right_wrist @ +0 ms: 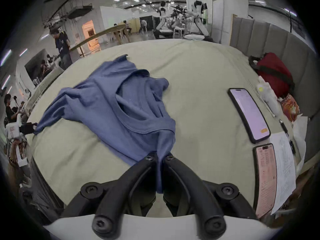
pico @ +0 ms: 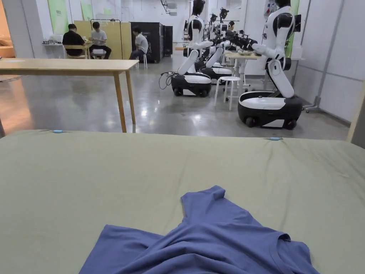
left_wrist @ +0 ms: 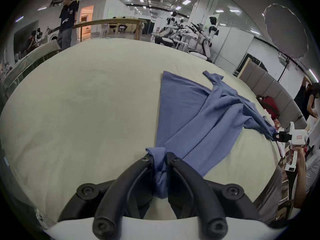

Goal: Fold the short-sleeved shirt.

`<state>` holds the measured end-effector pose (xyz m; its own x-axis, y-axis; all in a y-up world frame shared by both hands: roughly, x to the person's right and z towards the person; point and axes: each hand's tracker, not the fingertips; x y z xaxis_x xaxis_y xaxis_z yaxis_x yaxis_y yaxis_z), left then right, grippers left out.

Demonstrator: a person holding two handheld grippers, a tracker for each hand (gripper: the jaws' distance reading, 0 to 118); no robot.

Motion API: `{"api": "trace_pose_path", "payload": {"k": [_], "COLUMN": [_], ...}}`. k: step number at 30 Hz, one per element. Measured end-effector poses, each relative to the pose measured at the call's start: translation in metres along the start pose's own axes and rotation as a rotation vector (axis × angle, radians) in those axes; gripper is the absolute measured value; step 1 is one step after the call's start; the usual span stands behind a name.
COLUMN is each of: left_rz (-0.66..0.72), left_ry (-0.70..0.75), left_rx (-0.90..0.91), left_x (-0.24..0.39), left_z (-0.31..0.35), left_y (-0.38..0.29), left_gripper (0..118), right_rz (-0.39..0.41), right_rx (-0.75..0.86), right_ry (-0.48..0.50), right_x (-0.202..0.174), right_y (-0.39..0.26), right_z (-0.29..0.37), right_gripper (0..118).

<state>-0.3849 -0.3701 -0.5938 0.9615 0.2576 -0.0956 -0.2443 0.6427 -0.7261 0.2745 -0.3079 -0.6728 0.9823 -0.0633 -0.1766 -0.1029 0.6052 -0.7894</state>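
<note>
left gripper and right gripper: jaws of each clamped on a bunch of shirt, which lies crumpled on the near counter. risk: bunched grips slip or fold creases in; phone beyond may snag.

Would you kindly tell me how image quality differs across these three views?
Head view: straight lines, glare on the polished floor. Left gripper view: strong fisheye curve, black corners, crumpled blue short-sleeved shirt sharp. Right gripper view: same curve, soft blur toward the edges, two lit phone screens bright.
</note>
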Motion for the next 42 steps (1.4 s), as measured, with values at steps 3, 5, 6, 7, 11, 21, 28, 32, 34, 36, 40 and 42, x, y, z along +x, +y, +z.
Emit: {"api": "trace_pose_path", "payload": {"k": [3, 5, 6, 7, 11, 21, 28, 32, 34, 36, 40, 42], "left_rz": [-0.006, -0.008, 0.012, 0.02, 0.09, 0.218, 0.229, 0.283, 0.283, 0.264, 0.277, 0.213], "left_ry": [0.025, 0.028, 0.012, -0.01, -0.035, -0.034, 0.082, 0.073, 0.099, 0.155, 0.228, 0.294], "left_rx": [0.01, 0.018, 0.058, 0.089, 0.192, 0.366, 0.238, 0.152, 0.143, 0.098, 0.068, 0.052], "left_x": [0.0, -0.006, -0.009, -0.008, 0.017, 0.023, -0.002, -0.01, -0.015, 0.002, -0.008, 0.0], "left_z": [0.003, 0.007, 0.018, 0.025, 0.071, 0.13, 0.094, 0.044, 0.026, 0.018, -0.004, -0.003], "left_y": [0.0, 0.0, 0.002, 0.008, 0.005, -0.035, -0.018, -0.006, -0.001, 0.001, -0.002, -0.011], "left_gripper": [99, 114, 116, 116, 110, 2, 27, 111, 111, 111, 94, 89], "right_rz": [-0.004, 0.025, 0.025, 0.016, -0.01, -0.043, -0.039, 0.007, -0.009, -0.001, 0.002, -0.003], "right_rx": [0.04, 0.089, 0.14, 0.186, 0.3, 0.482, 0.454, 0.442, 0.432, 0.422, 0.413, 0.401], "right_ry": [0.017, -0.003, -0.01, 0.008, -0.032, 0.144, 0.194, 0.172, 0.189, 0.183, 0.185, 0.18], "right_x": [0.007, 0.008, 0.007, 0.004, -0.024, -0.056, -0.032, -0.08, -0.061, -0.061, -0.057, -0.052], "right_y": [-0.001, -0.002, -0.003, 0.003, -0.007, -0.023, -0.031, -0.033, -0.035, -0.037, -0.041, -0.04], "right_z": [-0.004, 0.004, 0.017, 0.033, 0.105, 0.147, 0.132, 0.134, 0.13, 0.129, 0.126, 0.122], "right_gripper": [57, 116, 111, 112, 109, 0, 0, 0, 0, 0, 0, 0]}}
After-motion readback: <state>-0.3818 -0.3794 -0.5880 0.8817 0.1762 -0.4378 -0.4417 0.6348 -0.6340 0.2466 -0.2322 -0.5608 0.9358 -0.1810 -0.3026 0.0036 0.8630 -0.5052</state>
